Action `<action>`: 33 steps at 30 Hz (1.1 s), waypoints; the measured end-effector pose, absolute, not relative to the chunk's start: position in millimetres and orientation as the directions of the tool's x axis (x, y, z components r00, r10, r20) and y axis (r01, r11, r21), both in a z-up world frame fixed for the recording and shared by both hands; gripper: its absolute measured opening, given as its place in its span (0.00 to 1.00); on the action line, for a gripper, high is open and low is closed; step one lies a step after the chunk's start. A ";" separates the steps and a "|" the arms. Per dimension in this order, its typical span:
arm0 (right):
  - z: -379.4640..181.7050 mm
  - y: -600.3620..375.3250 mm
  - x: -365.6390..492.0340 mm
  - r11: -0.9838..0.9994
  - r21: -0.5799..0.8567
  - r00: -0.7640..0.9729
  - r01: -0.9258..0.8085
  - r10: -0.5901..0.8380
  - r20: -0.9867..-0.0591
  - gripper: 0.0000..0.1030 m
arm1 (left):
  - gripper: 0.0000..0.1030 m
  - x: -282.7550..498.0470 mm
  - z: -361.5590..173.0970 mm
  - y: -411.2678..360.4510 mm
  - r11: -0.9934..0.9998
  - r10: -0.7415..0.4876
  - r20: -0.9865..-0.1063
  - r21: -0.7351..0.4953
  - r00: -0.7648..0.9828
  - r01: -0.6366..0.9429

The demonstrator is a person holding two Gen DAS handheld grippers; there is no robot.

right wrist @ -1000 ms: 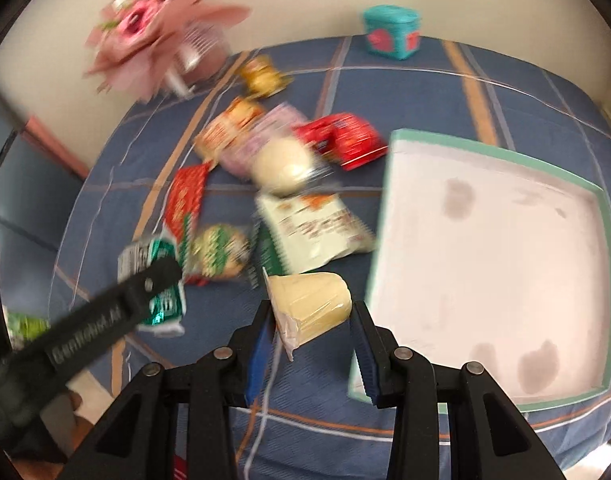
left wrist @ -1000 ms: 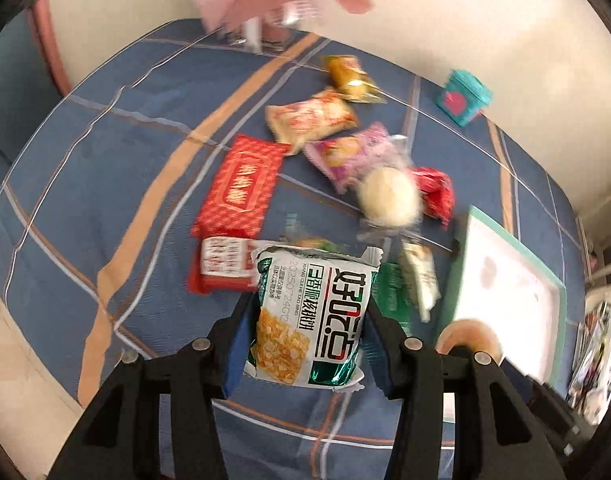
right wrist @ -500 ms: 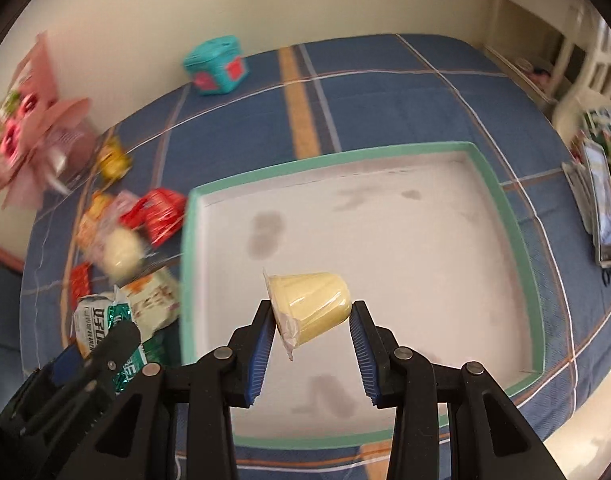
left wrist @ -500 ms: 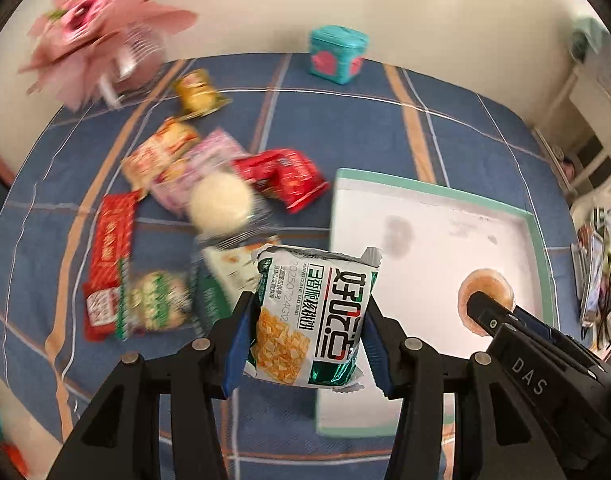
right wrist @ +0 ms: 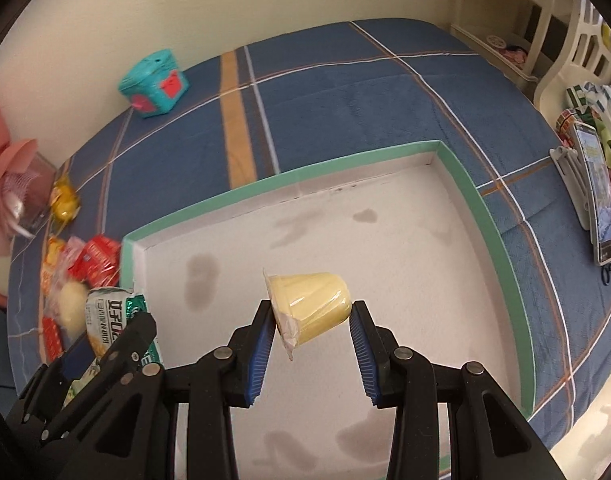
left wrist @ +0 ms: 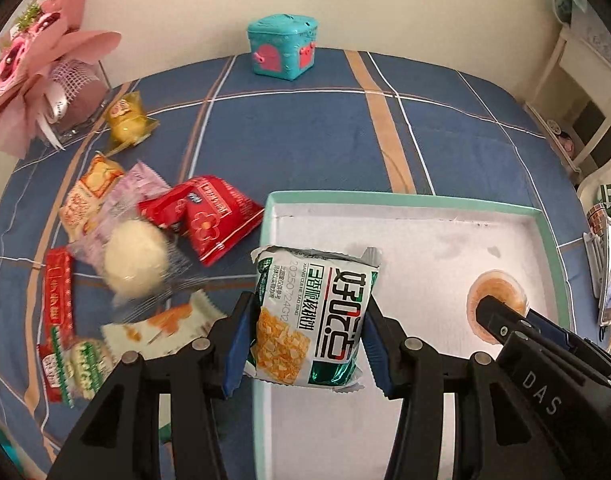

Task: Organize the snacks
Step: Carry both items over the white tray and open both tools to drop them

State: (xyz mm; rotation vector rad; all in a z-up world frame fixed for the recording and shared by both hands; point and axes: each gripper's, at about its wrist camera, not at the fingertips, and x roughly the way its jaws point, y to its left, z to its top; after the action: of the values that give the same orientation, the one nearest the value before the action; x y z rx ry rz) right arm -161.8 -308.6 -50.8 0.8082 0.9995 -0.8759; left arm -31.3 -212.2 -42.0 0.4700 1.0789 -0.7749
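A shallow white cardboard tray with a mint-green rim (right wrist: 481, 208) lies on the blue plaid bedcover (left wrist: 305, 140), and both grippers hang over it. The left gripper (left wrist: 305, 344) pinches a white-and-green foil snack packet printed with yellow flakes (left wrist: 311, 320) by its two sides, the blue pads pressed into the wrapper; the packet hangs over the tray's left rim, partly above the bare white floor. The right gripper (right wrist: 311, 330) clamps a small pale-yellow plastic jelly cup (right wrist: 311, 306) lying on its side, lid end against one pad and base against the other, above the middle of the tray, whose floor carries a few grey stains.

Left of the tray, on the bedcover, the loose snacks lie in a heap: a red pouch with a flower mark (left wrist: 207, 216) just beside the rim, a round cream-coloured cake in clear wrap (left wrist: 135, 262), an orange-and-white biscuit packet (left wrist: 89, 196), a long red bar (left wrist: 57, 304) and a small gold-wrapped sweet (left wrist: 127, 120) further off. Beyond the tray, by the wall, stands a teal box with pink hearts (left wrist: 283, 52); a pink paper bouquet (left wrist: 33, 68) sits at the far left corner.
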 end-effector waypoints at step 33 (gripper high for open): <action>-47.6 -293.1 -166.1 0.454 0.157 0.286 0.877 -0.231 -0.930 0.52 | 0.65 -32.0 -25.0 -178.4 0.675 -0.275 -0.915 0.036 0.296 0.737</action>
State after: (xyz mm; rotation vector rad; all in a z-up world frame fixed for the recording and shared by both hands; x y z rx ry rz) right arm -166.1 -293.1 -47.6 0.7816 1.0103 -0.8507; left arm -32.0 -178.4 -25.0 0.5077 1.0716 -0.7123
